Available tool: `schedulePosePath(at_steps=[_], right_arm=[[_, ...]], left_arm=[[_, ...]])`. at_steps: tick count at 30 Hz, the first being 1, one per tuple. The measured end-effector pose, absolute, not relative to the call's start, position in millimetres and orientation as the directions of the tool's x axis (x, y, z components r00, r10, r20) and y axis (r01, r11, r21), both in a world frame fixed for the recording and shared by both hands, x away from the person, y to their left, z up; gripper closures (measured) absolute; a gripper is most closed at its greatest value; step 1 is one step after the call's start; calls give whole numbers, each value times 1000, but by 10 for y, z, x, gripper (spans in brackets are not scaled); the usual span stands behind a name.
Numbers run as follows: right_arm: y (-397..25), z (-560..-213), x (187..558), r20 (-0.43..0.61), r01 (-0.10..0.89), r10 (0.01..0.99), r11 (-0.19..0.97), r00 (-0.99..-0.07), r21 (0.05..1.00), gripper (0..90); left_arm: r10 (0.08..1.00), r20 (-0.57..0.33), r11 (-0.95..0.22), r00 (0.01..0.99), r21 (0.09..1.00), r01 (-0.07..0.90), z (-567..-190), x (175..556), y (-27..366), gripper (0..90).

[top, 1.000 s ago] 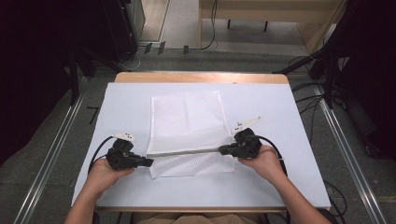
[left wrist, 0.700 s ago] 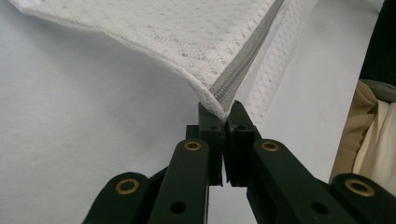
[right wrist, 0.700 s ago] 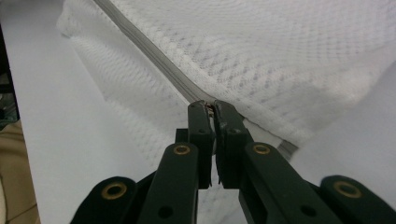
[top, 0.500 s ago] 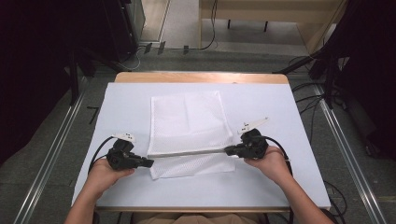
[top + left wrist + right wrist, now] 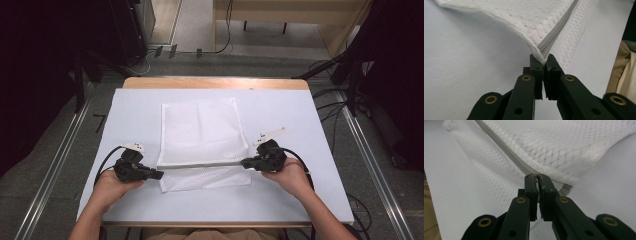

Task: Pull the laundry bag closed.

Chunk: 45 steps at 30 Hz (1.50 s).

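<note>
1. Here, the only container is a flat white mesh laundry bag with a grey zipper (image 5: 202,132), lying on the white-covered table (image 5: 300,112); it looks empty, flat and limp, with nothing bulging through the netting

2. In the high view the bag sits at the table's centre, its long side running from 12 to 6 o'clock, and the grey zipper line (image 5: 200,164) crosses it from 9 to 3 o'clock near its 6 o'clock end

3. A strip of mesh lies on the table beyond the zipper, towards 6 o'clock

4. The left gripper (image 5: 542,60) has its black jaws pressed together on the zipper end at the bag's 9 o'clock corner; the mesh rises from the jaws towards 12 o'clock, lifted clear of the table there

5. The right gripper (image 5: 537,177) is likewise clamped, its jaws closed on the zipper's other end at the bag's 3 o'clock edge, with a small metal piece showing between the tips

6. Between the two grippers the zipper runs straight and taut

7. The fabric is a fine open weave, white throughout, with a faint fold crease running down the panel in the high view

8. The person's hands hold the grippers at 7 and 5 o'clock of the bag
</note>
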State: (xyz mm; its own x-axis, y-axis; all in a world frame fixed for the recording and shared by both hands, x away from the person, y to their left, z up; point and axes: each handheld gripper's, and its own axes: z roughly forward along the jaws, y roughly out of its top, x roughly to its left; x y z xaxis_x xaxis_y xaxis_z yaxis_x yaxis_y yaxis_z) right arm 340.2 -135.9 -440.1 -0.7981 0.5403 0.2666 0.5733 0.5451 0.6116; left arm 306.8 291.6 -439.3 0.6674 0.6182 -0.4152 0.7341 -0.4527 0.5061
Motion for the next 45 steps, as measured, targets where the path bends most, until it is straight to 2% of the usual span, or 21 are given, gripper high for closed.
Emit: schedulePosePath(at_steps=[6,10,13,17,20,22,29,32,36,41,45], right_arm=[[-1335,-4410,3407,282,587,546,534,-789,608,870],[-1280,-4430,3400,275,586,548,541,-790,604,840],[-1265,-4425,3397,262,576,550,535,-793,618,763],[-1276,-4428,3404,239,562,568,506,-788,654,587],[-1313,-4428,3438,220,561,591,488,-776,669,523],[-1344,-4417,3457,220,570,609,470,-762,674,513],[-1472,-4379,3519,195,569,664,409,-722,714,382],[-1521,-4394,3536,168,557,678,409,-716,723,381],[-1590,-4416,3574,152,547,696,390,-702,740,333],[-1679,-4450,3639,189,598,733,348,-654,722,301],[-1736,-4483,3659,173,597,734,367,-657,713,244]], left_arm=[[630,-412,-433,659,518,738,-4392,3066,2957,797],[633,-422,-415,649,523,744,-4391,3081,2975,669],[627,-413,-401,660,556,728,-4366,3080,2976,569],[652,-392,-364,649,590,721,-4343,3078,2992,476],[673,-381,-327,634,615,717,-4325,3087,3035,423],[695,-370,-306,616,623,720,-4317,3088,3059,391],[750,-329,-269,574,642,718,-4299,3093,3135,375],[766,-325,-247,555,648,720,-4294,3096,3162,374],[778,-314,-238,544,654,718,-4292,3101,3202,373],[799,-313,-210,513,655,726,-4297,3108,3271,372],[809,-321,-184,492,656,732,-4295,3115,3336,369]])
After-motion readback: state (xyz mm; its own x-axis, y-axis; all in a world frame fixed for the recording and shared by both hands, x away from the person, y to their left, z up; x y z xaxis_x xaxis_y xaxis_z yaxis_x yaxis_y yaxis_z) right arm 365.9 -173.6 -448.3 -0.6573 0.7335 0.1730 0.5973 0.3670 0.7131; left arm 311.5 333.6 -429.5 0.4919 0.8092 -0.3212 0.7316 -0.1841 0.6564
